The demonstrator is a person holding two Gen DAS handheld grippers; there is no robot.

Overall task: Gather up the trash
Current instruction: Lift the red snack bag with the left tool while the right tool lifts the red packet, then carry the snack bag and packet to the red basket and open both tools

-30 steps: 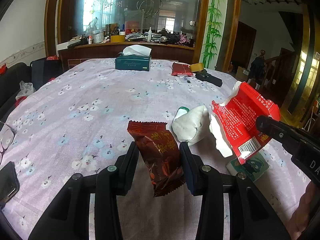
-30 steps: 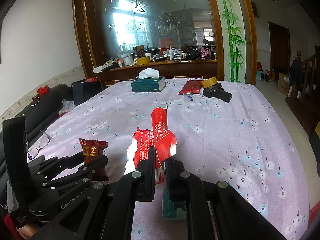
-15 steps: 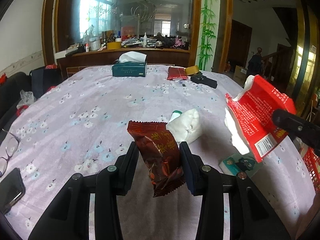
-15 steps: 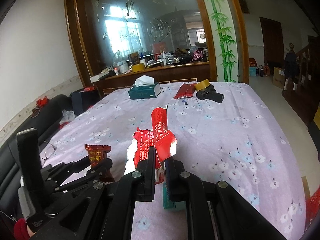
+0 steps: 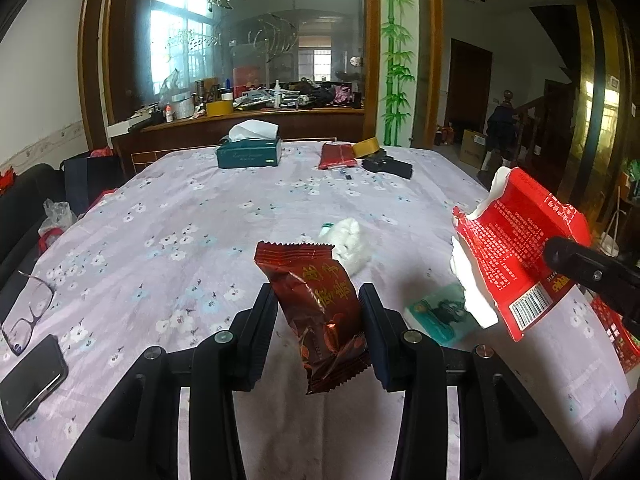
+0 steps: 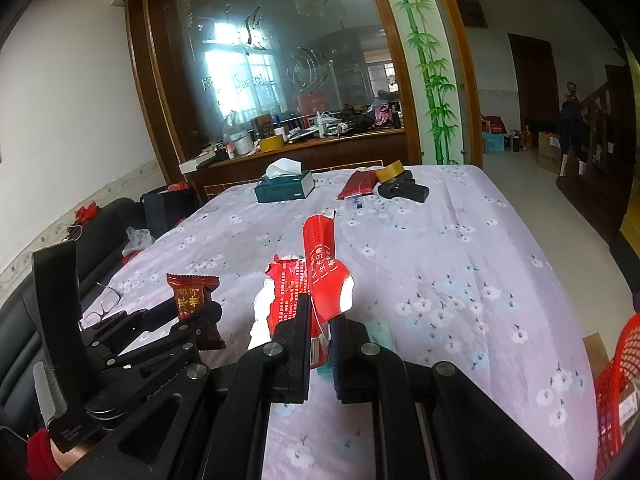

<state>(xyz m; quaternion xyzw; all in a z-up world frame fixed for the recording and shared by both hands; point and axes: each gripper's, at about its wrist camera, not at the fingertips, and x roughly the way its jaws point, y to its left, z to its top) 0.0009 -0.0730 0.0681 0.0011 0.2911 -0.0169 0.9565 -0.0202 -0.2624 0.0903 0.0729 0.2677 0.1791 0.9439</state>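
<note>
Two wrappers held up, one per gripper, above the flowered table.

The left gripper pinches a dark-red sealed snack packet; the right gripper clamps a torn bright-red wrapper, white inside. One crumpled tissue lies beyond them.

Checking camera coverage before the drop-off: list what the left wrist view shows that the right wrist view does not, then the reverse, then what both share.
Only the left wrist view: a black phone, and a crumpled white tissue on the table.

Only the right wrist view: a person's red sleeve under the left gripper.

Both: the brown snack wrapper in the left gripper, the torn red packet in the right gripper, the tissue box, the glasses, the red basket.
</note>
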